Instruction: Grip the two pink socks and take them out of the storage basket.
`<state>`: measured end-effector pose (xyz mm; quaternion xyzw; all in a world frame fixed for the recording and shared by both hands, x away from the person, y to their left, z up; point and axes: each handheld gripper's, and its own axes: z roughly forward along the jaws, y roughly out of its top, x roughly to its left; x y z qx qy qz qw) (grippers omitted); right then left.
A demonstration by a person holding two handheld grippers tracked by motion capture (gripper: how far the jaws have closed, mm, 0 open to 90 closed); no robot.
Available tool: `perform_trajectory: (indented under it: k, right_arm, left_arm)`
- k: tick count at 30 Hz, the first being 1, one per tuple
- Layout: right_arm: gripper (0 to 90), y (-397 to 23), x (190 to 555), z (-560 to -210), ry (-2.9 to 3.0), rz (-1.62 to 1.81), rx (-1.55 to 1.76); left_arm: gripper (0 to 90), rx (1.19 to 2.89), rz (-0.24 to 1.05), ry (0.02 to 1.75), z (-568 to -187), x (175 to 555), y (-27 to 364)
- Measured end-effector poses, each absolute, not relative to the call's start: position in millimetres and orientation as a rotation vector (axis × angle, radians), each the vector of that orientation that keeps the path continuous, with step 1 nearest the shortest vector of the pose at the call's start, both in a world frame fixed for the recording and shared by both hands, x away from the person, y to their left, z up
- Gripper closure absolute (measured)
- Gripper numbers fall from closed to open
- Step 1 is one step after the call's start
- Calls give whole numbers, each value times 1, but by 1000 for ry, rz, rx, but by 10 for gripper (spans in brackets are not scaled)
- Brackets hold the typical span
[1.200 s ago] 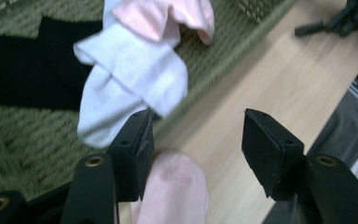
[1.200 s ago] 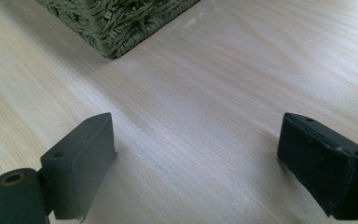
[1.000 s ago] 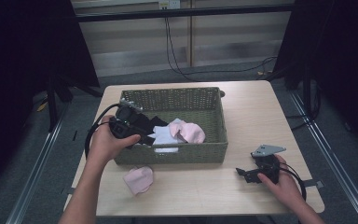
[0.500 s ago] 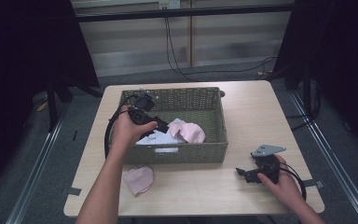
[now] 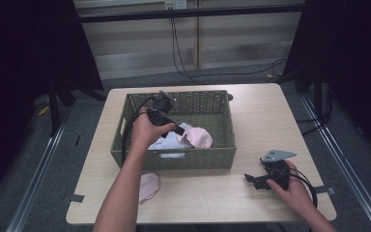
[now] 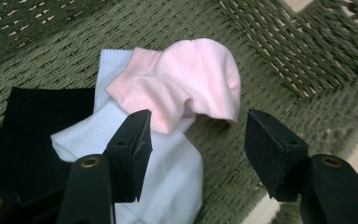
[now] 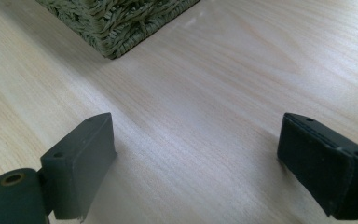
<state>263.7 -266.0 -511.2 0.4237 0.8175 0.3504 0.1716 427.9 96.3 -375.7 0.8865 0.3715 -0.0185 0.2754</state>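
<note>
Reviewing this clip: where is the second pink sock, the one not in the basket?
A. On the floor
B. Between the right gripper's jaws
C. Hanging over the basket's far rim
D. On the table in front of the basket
D: the pink sock lies on the table, just in front of the basket.

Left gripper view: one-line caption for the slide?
Open left gripper poised over a pink sock lying on a white sock inside the green woven basket.

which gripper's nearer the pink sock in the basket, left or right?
Left. The left gripper hangs open just over the pink sock inside the basket. The right gripper rests open on the table, outside the basket's near right corner.
</note>
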Motion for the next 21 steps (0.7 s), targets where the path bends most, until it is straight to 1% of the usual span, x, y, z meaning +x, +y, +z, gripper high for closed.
perform_trajectory:
  k: [6, 15, 21]
  right_arm:
    - [107, -266, 264, -511, 2321, 995, 1202]
    - [107, -266, 264, -511, 2321, 995, 1202]
    - [107, -266, 264, -511, 2321, 994, 1201]
  left_arm:
    - [423, 2371, -51, 1038, -386, 435, 89]
    - [424, 2389, -64, 1028, -393, 441, 78]
    - [436, 2374, -63, 1075, -400, 447, 77]
